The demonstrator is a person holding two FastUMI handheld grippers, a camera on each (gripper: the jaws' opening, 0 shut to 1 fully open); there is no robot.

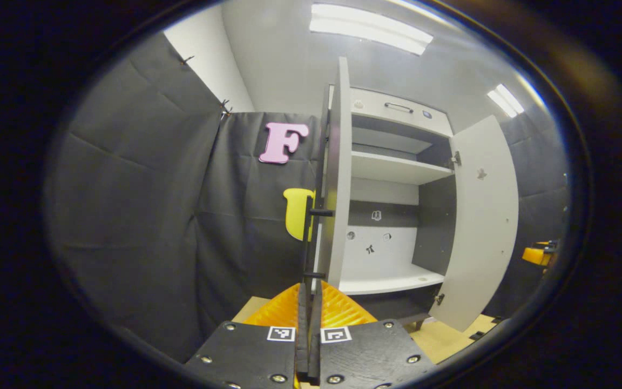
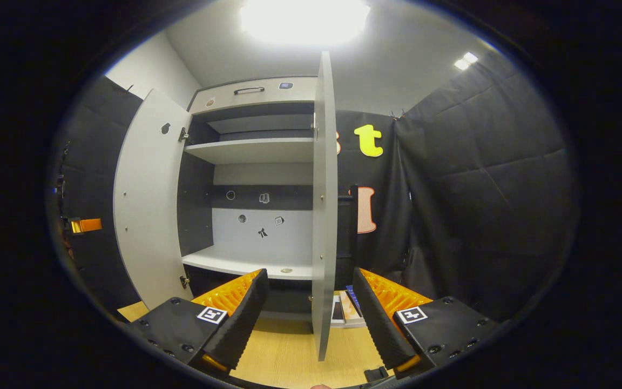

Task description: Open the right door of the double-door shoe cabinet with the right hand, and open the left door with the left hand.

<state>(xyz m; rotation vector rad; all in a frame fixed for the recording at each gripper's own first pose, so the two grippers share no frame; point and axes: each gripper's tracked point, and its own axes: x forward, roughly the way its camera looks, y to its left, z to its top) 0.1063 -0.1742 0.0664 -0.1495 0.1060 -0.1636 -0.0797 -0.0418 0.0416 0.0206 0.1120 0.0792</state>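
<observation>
Your left gripper [image 1: 309,324] is pinched closed on the left door's [image 1: 338,178] handle [image 1: 313,243], holding it swung out, while your right gripper [image 2: 308,319] gapes wide astride the opened right door's [image 2: 323,205] edge.

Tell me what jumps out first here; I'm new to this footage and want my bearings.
A shoe cabinet stands wide open, both doors swung out and its pale shelves bare. In the left gripper view, the left gripper is shut on the black bar handle of the left door, seen edge-on. In the right gripper view, the right gripper is open, a finger on either side of the right door without touching it.
</observation>
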